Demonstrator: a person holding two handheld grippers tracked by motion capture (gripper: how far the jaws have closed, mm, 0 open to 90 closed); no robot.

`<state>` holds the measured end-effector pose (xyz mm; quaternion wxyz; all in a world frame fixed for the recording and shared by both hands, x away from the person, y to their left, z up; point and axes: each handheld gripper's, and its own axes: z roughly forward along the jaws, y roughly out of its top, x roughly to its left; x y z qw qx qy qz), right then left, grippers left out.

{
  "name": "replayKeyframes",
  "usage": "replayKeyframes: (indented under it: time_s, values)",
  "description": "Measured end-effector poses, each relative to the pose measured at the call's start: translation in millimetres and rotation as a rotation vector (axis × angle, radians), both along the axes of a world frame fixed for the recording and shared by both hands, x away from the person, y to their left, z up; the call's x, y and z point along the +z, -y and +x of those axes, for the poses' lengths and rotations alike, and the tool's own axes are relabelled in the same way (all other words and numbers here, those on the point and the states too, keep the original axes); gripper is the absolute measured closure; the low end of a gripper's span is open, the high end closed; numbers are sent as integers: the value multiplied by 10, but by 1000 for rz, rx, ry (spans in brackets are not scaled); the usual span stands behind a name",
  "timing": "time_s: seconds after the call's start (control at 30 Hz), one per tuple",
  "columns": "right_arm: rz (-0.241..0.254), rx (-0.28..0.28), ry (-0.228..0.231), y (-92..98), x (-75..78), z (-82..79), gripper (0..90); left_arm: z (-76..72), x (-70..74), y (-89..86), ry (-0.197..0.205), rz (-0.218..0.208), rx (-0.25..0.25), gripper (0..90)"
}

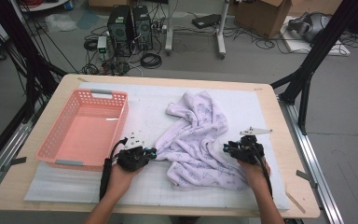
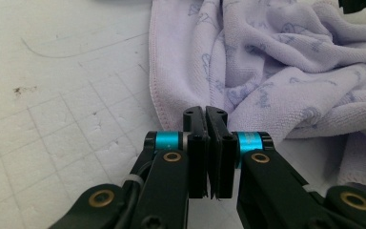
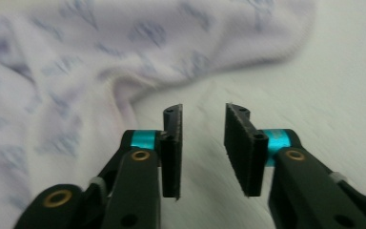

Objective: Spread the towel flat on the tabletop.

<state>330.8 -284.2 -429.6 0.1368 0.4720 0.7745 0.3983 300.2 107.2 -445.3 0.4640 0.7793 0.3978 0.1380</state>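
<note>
So far the work on the lilac towel point(image 1: 196, 140) looks barely begun: it lies crumpled in loose folds on the white mat point(image 1: 74, 189) near the middle of the tabletop point(image 1: 9, 196), reaching toward the near edge, with no flat fold made yet and nothing in the pink basket point(image 1: 58, 140) that sits by the left edge. The left hand-held gripper point(image 1: 153, 152) has its jaws pressed together at the towel's left hem; in the left gripper view point(image 2: 208, 125) the tips meet right at the stitched edge, and my reading is that they pinch it, though how much cloth sits between the pads is hard to make out. The right hand-held gripper point(image 1: 226, 148) rests at the towel's right side with its jaws apart; in the right gripper view point(image 3: 202, 117) bare mat shows between them and the cloth lies just beyond the tips, so it holds nothing. Judging by this, a second grip, spreading, folding and perhaps the move to the basket remain. The right gripper view is blurred, the towel's corners are buried in its own folds, and the near rim of the basket is partly behind the left hand point(image 1: 121, 179).
</note>
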Motion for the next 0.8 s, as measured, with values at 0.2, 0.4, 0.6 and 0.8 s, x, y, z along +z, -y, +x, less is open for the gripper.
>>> replayKeyframes:
  time_s: [0.2,0.4,0.6,0.8]
  values:
    - [99,44,-5,-381,11,116,474,8,-11,-8,-3,-3,1,866]
    - [-38,90,-95,-429,-55,157,848,-3,-11,-14,-5,-4,-6,867]
    - [-213,22,-74,-52,-10,-48,858,-18,-7,-20,-9,-7,-6,868]
    - [-178,-59,-65,509,-3,-370,856,-44,-11,15,-20,-19,-26,868]
